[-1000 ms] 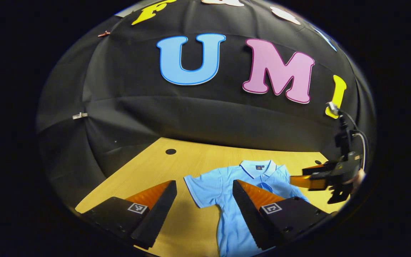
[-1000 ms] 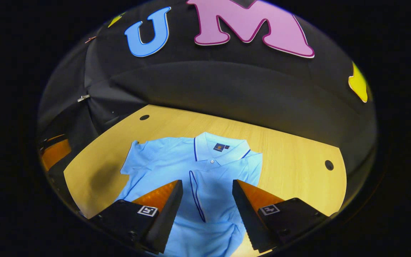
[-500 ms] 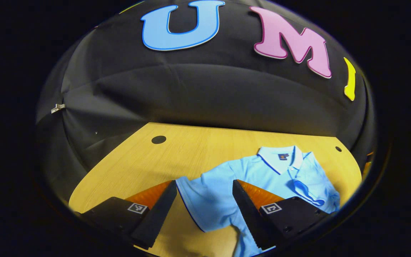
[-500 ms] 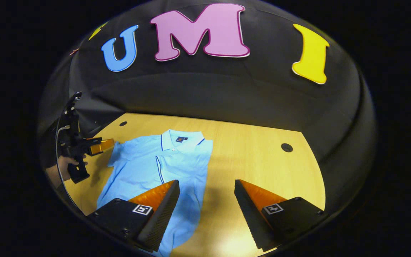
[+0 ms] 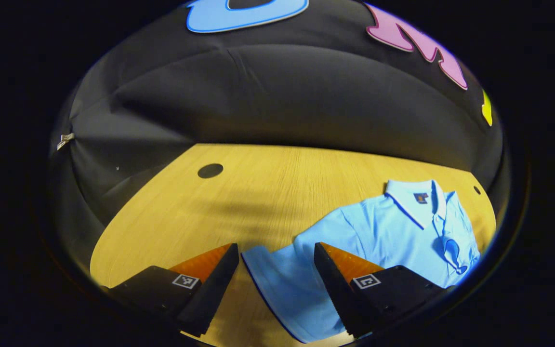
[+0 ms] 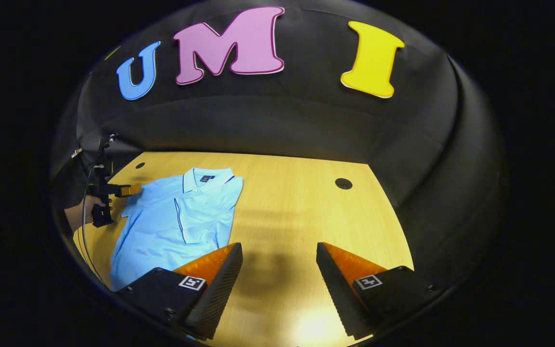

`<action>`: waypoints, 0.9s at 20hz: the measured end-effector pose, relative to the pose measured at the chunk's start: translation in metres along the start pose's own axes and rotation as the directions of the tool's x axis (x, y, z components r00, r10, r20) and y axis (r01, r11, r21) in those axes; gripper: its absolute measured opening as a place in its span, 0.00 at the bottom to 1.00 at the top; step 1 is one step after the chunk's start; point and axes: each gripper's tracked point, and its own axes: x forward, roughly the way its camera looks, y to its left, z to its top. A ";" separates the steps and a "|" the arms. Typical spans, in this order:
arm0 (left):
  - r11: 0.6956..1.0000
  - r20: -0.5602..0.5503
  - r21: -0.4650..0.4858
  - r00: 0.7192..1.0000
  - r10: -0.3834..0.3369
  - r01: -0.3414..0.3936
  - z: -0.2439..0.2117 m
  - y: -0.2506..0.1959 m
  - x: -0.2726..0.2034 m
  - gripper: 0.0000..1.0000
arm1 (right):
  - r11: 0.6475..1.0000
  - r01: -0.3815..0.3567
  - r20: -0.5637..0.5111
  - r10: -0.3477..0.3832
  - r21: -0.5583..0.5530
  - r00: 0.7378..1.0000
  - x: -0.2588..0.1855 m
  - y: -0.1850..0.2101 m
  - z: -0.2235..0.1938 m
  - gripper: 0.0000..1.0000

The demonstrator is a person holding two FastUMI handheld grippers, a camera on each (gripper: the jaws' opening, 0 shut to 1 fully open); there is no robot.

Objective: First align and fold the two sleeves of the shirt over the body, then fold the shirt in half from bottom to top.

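Note:
A light blue polo shirt (image 5: 393,226) lies flat on the wooden table (image 5: 268,193), collar toward the wall. One sleeve (image 5: 277,279) is spread out sideways, and my left gripper (image 5: 275,249) hovers open just over it, one finger on each side. In the right gripper view the shirt (image 6: 162,231) lies at the left, its other sleeve (image 6: 203,226) folded over the body. The left gripper (image 6: 133,190) is there too, in a hand (image 6: 77,217), at the spread sleeve. My right gripper (image 6: 279,248) is open over bare table to the right of the shirt.
The table (image 6: 306,217) has a round cable hole (image 5: 210,170) at its back left and another hole (image 6: 343,183) at its back right. Black cloth walls stand close behind the table's far edge.
My right gripper has drawn back off the shirt to the bare table on its right. My left gripper has come lower and closer over the spread sleeve. Both stay open.

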 end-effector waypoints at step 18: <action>0.990 0.076 -0.021 0.987 -0.141 0.143 0.051 -0.068 -0.025 0.07 | 0.993 -0.017 -0.007 0.018 0.118 1.000 -0.017 -0.001 -0.018 0.97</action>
